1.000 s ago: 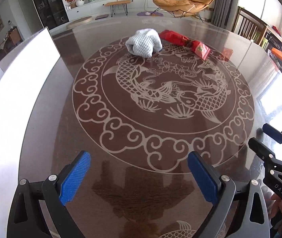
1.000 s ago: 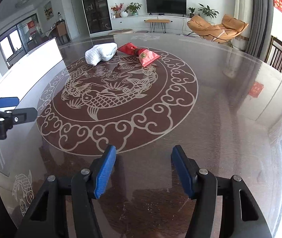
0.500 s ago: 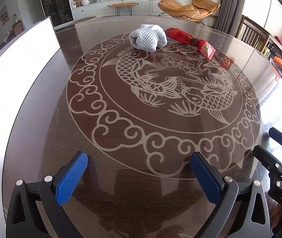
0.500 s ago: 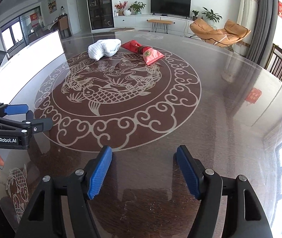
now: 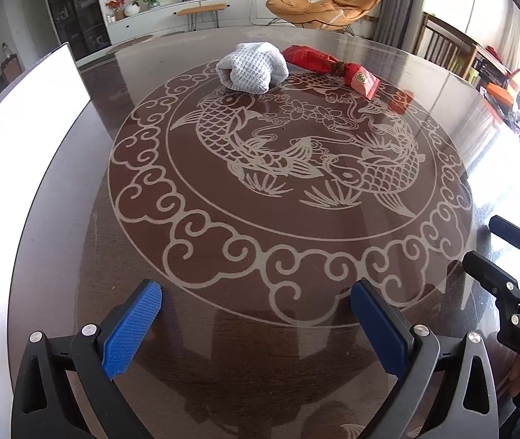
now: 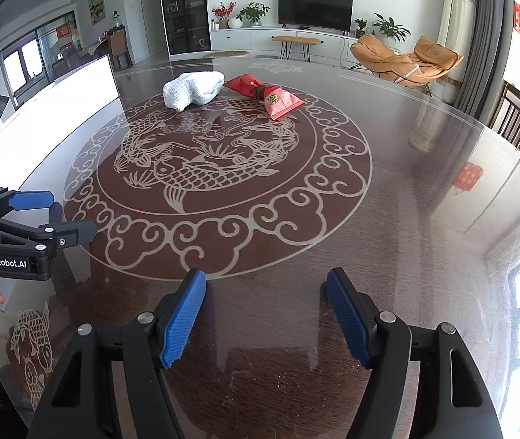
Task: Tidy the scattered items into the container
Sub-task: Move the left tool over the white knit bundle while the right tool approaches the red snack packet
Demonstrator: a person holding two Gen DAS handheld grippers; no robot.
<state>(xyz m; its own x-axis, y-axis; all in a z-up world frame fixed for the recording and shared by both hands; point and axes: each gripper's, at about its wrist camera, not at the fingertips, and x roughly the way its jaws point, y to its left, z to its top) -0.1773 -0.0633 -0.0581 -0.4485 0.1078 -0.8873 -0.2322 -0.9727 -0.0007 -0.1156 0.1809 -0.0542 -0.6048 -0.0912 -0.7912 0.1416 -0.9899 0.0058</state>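
While both claws hang over the near edge of the round table (image 5: 59,256), the scattered items sit together well across it, toward the far edge. Left gripper (image 5: 256,323): jaws spread wide, nothing between them. Right gripper (image 6: 265,316): likewise released, empty. White knitted cloth (image 5: 252,67) lies bunched, touching the red pouch (image 5: 329,66) just to its right. Pouch's long axis runs slantwise, far-left to near-right, tied at the waist. No container can be made out for certain; the white panel (image 5: 22,117) along the left edge might belong to one. Judging by both views, neither hand is clearly nearer; cloth falls leftward, pouch rightward.
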